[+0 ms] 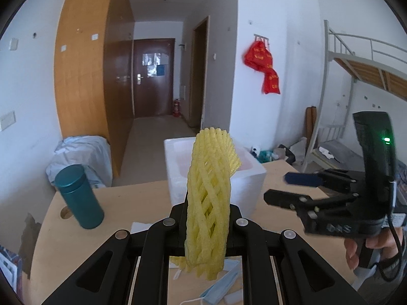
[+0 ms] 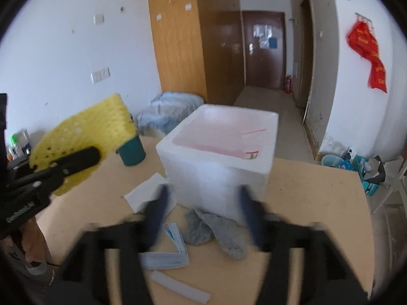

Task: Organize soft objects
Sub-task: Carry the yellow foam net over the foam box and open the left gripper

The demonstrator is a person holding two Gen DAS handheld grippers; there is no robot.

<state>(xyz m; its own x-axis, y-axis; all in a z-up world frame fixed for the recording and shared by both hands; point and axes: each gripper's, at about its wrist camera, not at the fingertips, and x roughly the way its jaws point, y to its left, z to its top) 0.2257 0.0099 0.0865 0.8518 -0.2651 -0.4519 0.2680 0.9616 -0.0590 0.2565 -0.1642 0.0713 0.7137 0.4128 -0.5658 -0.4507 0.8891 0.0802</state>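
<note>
My left gripper is shut on a yellow foam net sleeve and holds it upright above the table; the sleeve also shows in the right wrist view at the left. A white foam box stands open on the wooden table, also in the left wrist view behind the sleeve. My right gripper is open and empty, blurred, above a grey sock in front of the box. It appears in the left wrist view at the right. Blue face masks lie near the sock.
A teal flask stands at the table's left. A white sheet and a white strip lie on the table. A mask lies under my left gripper. A wardrobe, a covered bundle on the floor and a bunk bed frame surround the table.
</note>
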